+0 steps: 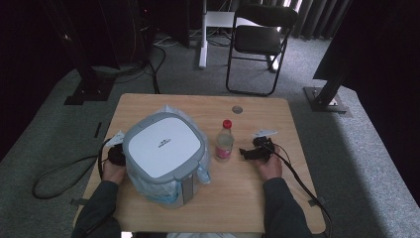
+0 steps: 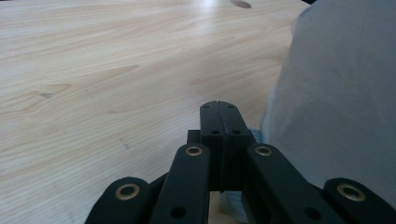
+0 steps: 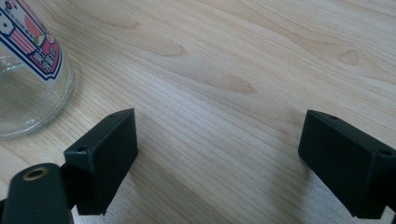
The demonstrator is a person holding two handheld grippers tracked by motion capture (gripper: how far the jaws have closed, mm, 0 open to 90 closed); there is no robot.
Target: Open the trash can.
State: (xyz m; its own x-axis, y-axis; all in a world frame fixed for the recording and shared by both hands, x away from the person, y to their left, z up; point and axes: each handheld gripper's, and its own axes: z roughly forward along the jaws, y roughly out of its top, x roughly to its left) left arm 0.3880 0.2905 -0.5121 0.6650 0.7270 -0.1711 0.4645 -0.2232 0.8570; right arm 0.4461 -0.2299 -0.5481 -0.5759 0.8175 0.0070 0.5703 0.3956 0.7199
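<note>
Two grippers rested on wooden table (image 1: 247,193). Left gripper (image 2: 219,108): jaws pressed together, nothing between, just beside bag-lined bin (image 1: 165,157), near its plastic liner (image 2: 336,93). Right gripper (image 3: 219,154): jaws spread wide, empty, near red-capped bottle (image 1: 224,141) standing upright between bin and that gripper. Judged barely begun: lid down, bottle untouched, no grasp made. Bin interior hidden; bottle label cut off in right gripper view; left jaws mostly screened behind bin in high view.
</note>
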